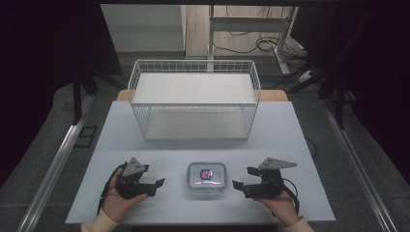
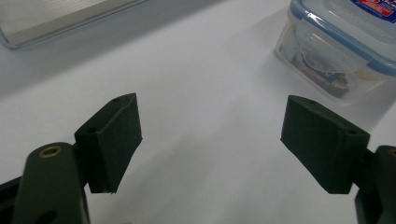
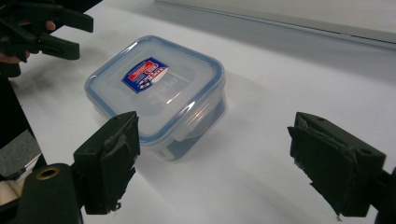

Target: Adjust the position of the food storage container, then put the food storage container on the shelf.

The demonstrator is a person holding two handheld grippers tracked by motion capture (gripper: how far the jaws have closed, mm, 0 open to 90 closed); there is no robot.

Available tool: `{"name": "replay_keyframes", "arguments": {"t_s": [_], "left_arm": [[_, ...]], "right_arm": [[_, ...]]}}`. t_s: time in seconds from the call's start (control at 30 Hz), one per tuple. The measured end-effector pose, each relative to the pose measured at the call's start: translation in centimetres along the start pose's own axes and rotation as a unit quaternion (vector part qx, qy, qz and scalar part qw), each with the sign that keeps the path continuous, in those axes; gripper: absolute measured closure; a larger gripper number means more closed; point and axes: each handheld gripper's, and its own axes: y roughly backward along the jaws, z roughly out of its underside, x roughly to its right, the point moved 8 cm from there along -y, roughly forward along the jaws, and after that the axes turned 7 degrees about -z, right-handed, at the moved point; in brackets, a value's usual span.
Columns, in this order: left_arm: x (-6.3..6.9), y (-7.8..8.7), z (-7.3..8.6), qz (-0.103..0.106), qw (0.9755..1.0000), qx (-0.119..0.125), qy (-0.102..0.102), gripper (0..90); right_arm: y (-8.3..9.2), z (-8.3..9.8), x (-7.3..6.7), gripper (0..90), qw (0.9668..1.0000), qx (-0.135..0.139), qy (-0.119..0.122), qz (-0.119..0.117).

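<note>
Left gripper (image 1: 153, 186): at the near left of the table (image 1: 145, 125), held in the person's left hand (image 1: 116, 200); jaws spread wide with nothing between them, pointed right toward the box. It looks parked there, ready to steady the box from that side.

Food box (image 1: 207, 179): near centre of the table, between the two grippers and apart from both. A clear square container with a blue-rimmed snap lid; lid on, side flaps down as far as can be seen. Dark contents show through the wall in the left gripper view (image 2: 327, 77), too blurred to name.

Label (image 3: 145, 74): a blue and red sticker in the middle of the lid; its writing is too small to read.

Right gripper (image 1: 241, 186): near right, in the right hand (image 1: 280, 205); jaws standing well apart, empty, aimed left at the box, which sits just off its left jaw in its own view. Likely lined up for a grasp.

Wire basket (image 1: 193, 65): white, far centre, well behind the box; probably where the box belongs.
</note>
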Motion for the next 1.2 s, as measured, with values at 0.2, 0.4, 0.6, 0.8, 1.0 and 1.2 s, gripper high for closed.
{"name": "replay_keyframes", "arguments": {"t_s": [0.2,0.4,0.6,0.8,1.0,1.2], "left_arm": [[0.3,-0.3,0.1,0.006,1.0,-0.004,0.0,19.6],[0.3,0.1,-0.1,0.009,0.9999,-0.002,0.006,19.3],[0.0,1.2,-1.2,0.016,0.9992,0.018,0.033,19.4],[1.6,0.6,-1.6,0.045,0.9977,-0.002,0.052,18.7],[2.7,0.1,-2.7,0.077,0.9928,-0.018,0.09,17.9],[3.7,-1.4,-4.7,0.119,0.9795,-0.044,0.157,18.4]], "right_arm": [[-0.2,0.1,0.3,17.5,0.9998,0.003,-0.016,0.01],[-0.4,0.1,0.3,16.9,0.9995,0.001,-0.027,0.013],[-0.4,0.2,0.3,14.8,0.9992,-0.006,-0.037,0.012],[-0.4,0.0,0.2,12.5,0.9987,-0.007,-0.05,0.006],[-0.6,-0.4,0.1,12.7,0.9975,0.0,-0.071,-0.004],[-1.9,-1.5,0.2,15.1,0.9944,-0.009,-0.101,-0.03]]}}
